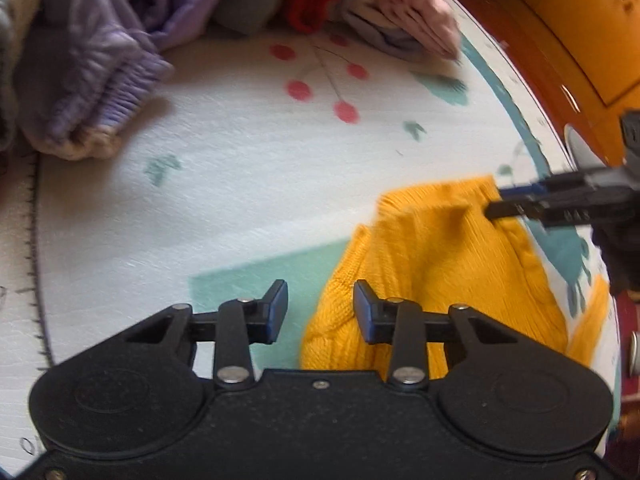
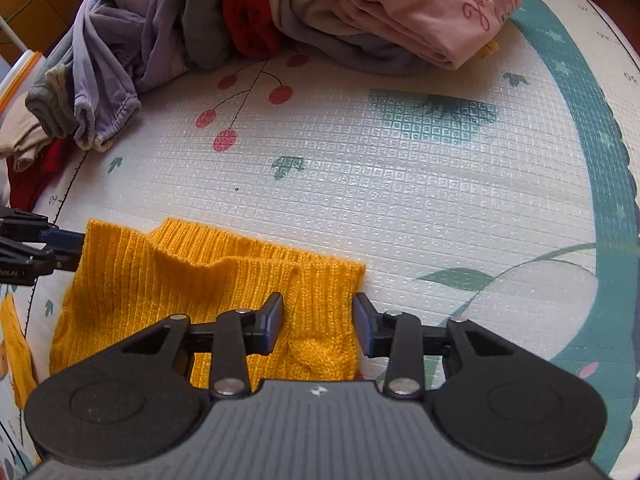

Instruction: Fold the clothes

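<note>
A yellow knitted sweater (image 1: pixel 440 272) (image 2: pixel 200 280) lies on the white patterned play mat (image 2: pixel 400 200). My left gripper (image 1: pixel 320 308) is open and low over the mat, with the sweater's side edge reaching in by the right finger. In the right wrist view the left gripper (image 2: pixel 78 250) sits at the sweater's left corner. My right gripper (image 2: pixel 318 314) is open, and the ribbed hem's right corner lies between its fingers. From the left wrist view the right gripper (image 1: pixel 494 201) shows side-on at the sweater's far edge.
A heap of clothes runs along the mat's far side: a purple garment (image 2: pixel 108 80) (image 1: pixel 100 80), a red one (image 2: pixel 248 12) and a folded pink top (image 2: pixel 432 8). Orange-brown wooden furniture (image 1: pixel 580 20) stands beyond the mat's teal border (image 2: pixel 600 140).
</note>
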The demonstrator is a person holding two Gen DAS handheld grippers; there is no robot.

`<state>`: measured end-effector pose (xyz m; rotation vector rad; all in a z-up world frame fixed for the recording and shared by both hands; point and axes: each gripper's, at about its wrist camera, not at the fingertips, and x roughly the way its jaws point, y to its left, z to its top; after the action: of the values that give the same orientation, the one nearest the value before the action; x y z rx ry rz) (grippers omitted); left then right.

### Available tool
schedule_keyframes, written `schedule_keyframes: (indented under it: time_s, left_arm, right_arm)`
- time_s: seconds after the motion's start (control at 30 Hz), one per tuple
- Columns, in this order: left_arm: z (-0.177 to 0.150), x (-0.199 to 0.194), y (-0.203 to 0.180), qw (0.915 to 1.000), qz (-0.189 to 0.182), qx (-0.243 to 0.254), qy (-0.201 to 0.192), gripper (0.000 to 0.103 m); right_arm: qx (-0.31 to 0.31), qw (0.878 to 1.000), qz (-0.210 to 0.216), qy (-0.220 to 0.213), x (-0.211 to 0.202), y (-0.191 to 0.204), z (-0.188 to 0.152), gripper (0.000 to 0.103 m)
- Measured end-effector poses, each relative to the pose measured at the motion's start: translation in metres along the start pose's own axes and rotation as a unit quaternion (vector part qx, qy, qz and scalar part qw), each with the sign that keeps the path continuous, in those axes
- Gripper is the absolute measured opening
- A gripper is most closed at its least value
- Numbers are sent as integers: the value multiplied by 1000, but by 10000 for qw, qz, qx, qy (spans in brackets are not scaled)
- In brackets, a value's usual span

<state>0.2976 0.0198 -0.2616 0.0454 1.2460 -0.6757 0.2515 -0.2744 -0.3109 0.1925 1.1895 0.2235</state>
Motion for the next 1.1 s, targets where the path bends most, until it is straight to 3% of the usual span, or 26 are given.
schedule_keyframes:
  time_s: [0.1, 0.17, 0.3, 0.37, 0.47, 0.53, 0.63, 0.73, 1.0, 1.03, 1.1]
  left_arm:
    - [-5, 7, -11, 9995, 251, 179, 2, 28]
    - [-4, 6, -18, 9991, 283, 314, -59, 2]
    - [0, -18, -27, 9953, 466, 591, -616, 1]
    - [1, -38, -19, 9928, 333, 492, -1042, 1]
    - [-1, -51, -2, 9914, 325, 205, -1251, 1]
    - [-4, -45, 3, 9914, 570, 170, -1162, 2]
    - [-7, -35, 12, 9921, 658, -85, -1066, 4]
    - [-4, -27, 19, 9917, 611, -367, -1070, 16]
    - [14, -2, 11, 9913, 389, -722, -1031, 31]
    - [15, 2, 8, 9918, 385, -714, -992, 31]
    - [13, 11, -4, 9937, 548, -426, -876, 26]
  right_arm:
    - [-49, 10000, 10, -14, -1, 4, -2, 27]
    - [-125, 9999, 27, -12, -2, 9, -4, 18]
    - [-295, 9992, -34, -282, -17, 13, -2, 16]
    - [-169, 9986, -32, -493, -28, 8, 0, 16]
    - [-101, 9982, -65, -591, -34, 1, 2, 16]
    - [-40, 9989, -82, -470, -29, -3, 3, 19]
    - [20, 9988, -206, -438, -24, -6, 2, 32]
    - [92, 9986, -167, -493, -22, -9, 2, 40]
    - [281, 9977, -6, -617, -15, -18, 6, 39]
    - [273, 9978, 9, -604, -13, -19, 7, 35]
    - [278, 9982, 122, -519, -9, -19, 7, 12]
